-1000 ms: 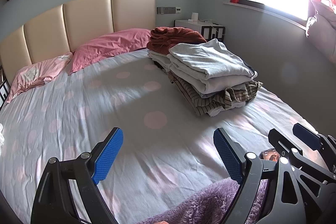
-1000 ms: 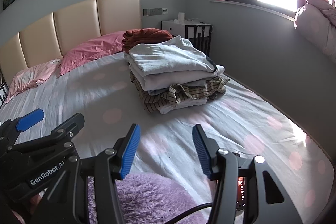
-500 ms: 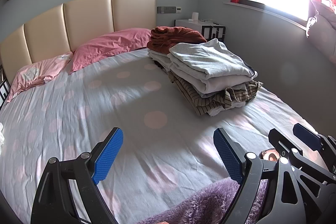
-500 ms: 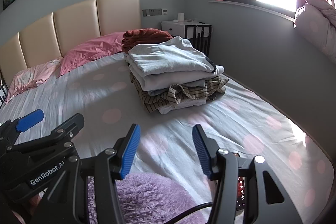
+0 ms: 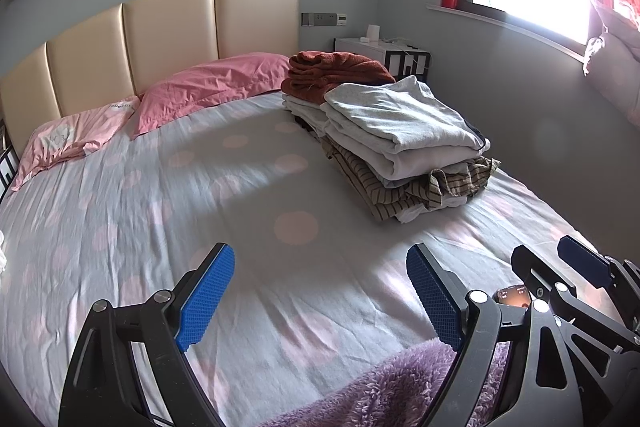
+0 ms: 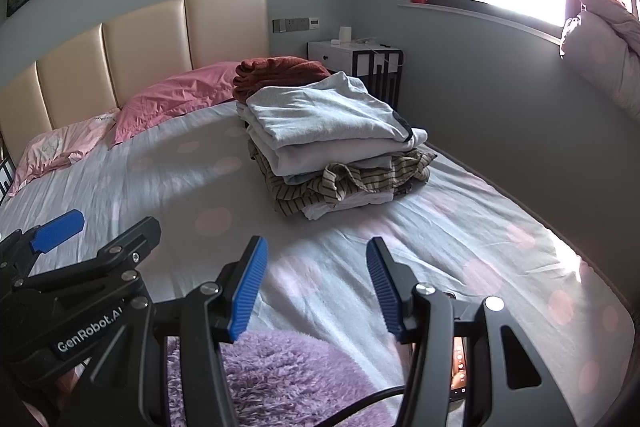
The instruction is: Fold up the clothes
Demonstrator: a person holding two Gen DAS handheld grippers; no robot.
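Both the left gripper (image 5: 320,301) and the right gripper (image 6: 316,287) are spread wide and hold nothing. The folded clothes (image 5: 404,143) sit stacked near the bed's (image 5: 160,219) right edge. A bump could tip the stack off that side.

- Almost nothing differs from the earlier pictures.
- The one visible change is on the phone screen (image 5: 514,295), glimpsed in the left wrist view between the frames of the two grippers: what it displays differs from the two earlier moments. It is too small to tell what it shows.
- No garment and no gripper shows any shift in either view.
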